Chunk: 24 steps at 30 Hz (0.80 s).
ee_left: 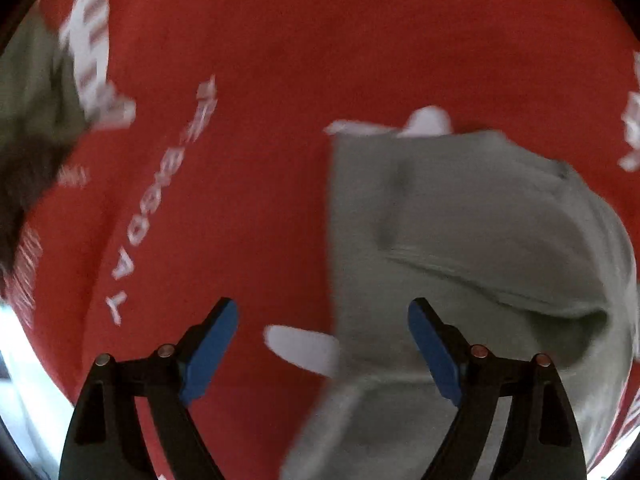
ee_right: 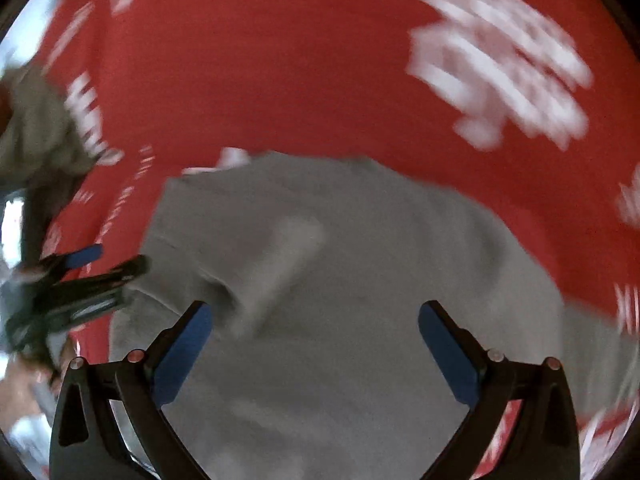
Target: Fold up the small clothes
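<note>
Grey garment [ee_right: 340, 280] on red cloth [ee_right: 280, 80], both grippers agape

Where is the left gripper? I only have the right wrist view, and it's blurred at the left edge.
Observer: The left gripper is open, straddling the left edge of the grey garment.
Operator: Is anything white near it?
Observer: Yes, a white piece pokes out from the garment's edge between its fingers.
Operator: What's beneath?
Observer: A red cloth with white lettering; one line ends in "DAY".
</note>
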Available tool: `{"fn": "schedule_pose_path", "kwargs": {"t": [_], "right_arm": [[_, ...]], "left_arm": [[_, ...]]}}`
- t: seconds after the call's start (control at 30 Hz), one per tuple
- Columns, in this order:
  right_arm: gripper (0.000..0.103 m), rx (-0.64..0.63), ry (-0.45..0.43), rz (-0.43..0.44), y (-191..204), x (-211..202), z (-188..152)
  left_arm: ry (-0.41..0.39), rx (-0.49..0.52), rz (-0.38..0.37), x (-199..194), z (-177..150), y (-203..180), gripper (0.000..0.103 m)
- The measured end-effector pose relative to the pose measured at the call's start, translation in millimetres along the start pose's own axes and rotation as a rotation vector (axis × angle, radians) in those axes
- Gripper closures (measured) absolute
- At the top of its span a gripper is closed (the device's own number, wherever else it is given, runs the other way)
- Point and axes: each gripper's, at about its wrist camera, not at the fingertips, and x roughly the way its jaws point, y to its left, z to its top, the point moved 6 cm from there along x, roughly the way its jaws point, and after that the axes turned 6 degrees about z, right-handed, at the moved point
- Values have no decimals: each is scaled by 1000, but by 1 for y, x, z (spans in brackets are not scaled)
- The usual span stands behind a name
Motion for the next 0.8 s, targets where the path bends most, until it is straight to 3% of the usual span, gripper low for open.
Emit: {"fn": "schedule_pose_path", "kwargs": {"t": [0.1, 0.2, 0.23, 0.27, 0.33, 0.43, 0.5, 0.57, 0.6, 0.67, 0.8], "right_arm": [[0, -214, 53, -14, 44, 37, 12], [8, -409, 163, -193, 60, 85, -2], [28, -441, 189, -244, 56, 95, -5], [59, -447, 209, -286, 50, 102, -7], [81, -314, 183, -280, 25, 94, 1], [81, 89, 30, -140, -26, 52, 10], [71, 391, -42, -69, -74, 29, -7], [43, 619, -67, 3, -111, 19, -34], [37, 711, -66, 40, -126, 17, -50], [35, 808, -62, 72, -143, 11, -73], [35, 857, -75, 108, -153, -4, -95]], "left_arm": [[53, -44, -59, 24, 2, 1, 15], [30, -24, -50, 25, 3, -4, 12], [20, -10, -39, 24, 2, -7, 12], [16, -4, -34, 23, 2, -9, 12], [20, -4, -38, 23, 0, -12, 12], [37, 1, -59, 27, 10, -2, 12], [21, 14, -79, 20, 19, -7, 12], [4, 32, -88, 15, 32, -13, 12], [-2, 43, -93, 15, 40, -18, 12], [15, 57, -119, 19, 50, -23, 12], [78, 57, -145, 45, 65, -39, 12]]}}
